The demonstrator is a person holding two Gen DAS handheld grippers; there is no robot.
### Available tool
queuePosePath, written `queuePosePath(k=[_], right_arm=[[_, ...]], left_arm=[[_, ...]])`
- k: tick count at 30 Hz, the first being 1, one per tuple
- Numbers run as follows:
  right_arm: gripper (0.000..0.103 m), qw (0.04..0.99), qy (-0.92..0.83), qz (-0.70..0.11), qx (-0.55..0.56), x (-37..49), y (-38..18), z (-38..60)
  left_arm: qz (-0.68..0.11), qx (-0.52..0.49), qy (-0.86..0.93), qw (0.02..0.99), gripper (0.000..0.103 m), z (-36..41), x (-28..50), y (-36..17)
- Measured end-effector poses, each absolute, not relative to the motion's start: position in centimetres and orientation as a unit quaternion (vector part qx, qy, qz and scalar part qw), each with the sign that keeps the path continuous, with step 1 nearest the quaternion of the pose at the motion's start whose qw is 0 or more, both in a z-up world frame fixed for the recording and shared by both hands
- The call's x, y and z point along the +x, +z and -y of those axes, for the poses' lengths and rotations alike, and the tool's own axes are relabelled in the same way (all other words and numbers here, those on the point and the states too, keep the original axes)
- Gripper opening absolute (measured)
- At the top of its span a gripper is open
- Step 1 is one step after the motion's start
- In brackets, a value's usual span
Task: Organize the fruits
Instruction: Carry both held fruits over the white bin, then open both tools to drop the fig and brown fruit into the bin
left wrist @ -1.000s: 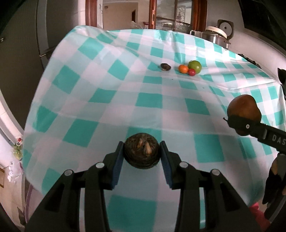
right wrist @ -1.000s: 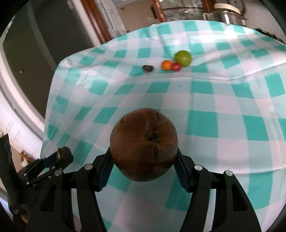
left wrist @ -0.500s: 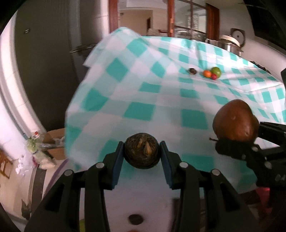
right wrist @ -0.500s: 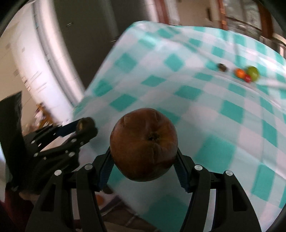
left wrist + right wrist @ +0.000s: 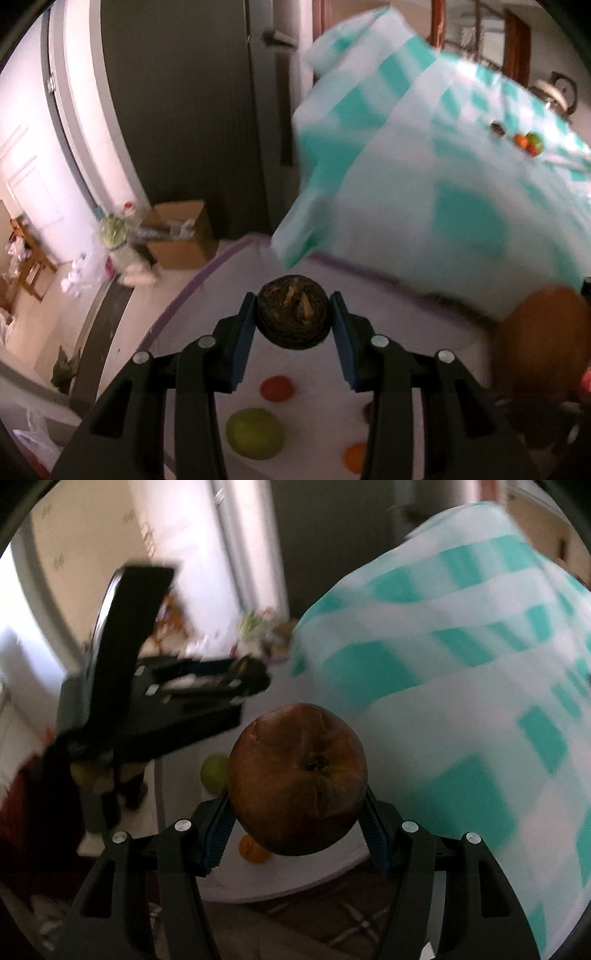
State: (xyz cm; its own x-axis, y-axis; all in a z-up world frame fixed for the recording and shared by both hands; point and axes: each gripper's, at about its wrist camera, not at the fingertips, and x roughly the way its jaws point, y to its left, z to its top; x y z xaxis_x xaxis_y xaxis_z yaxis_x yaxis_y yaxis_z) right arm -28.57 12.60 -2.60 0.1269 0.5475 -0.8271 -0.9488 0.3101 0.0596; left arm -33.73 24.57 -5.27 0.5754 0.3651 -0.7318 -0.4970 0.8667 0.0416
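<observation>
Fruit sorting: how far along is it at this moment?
Partly done. A red fruit, a green one and an orange one already lie on the white surface below. In hand: the left gripper clamps a small dark fruit, the right gripper a brown fruit. Left: several small fruits on the checked tablecloth.

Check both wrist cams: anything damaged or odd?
Yes. The brown fruit in the right gripper looks wrinkled, dented and discoloured, possibly rotten. The small dark fruit in the left gripper looks shrivelled too. The fruits on the white surface below look fresh.
</observation>
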Motion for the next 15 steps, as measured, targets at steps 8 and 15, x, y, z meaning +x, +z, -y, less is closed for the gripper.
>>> queuePosePath(k=[8, 15], right_arm=[[0.061, 0.656, 0.494, -0.425, -0.38, -29.4, -10.5, -19.3], [0.061, 0.624, 0.445, -0.436, -0.471, -29.5, -15.6, -22.7]], left_arm=[[-0.491, -0.094, 0.254, 0.828, 0.041, -29.4, -31.1, -12.0], [-0.564, -0.11, 0.212, 0.791, 0.041, -31.2, -29.4, -16.2]])
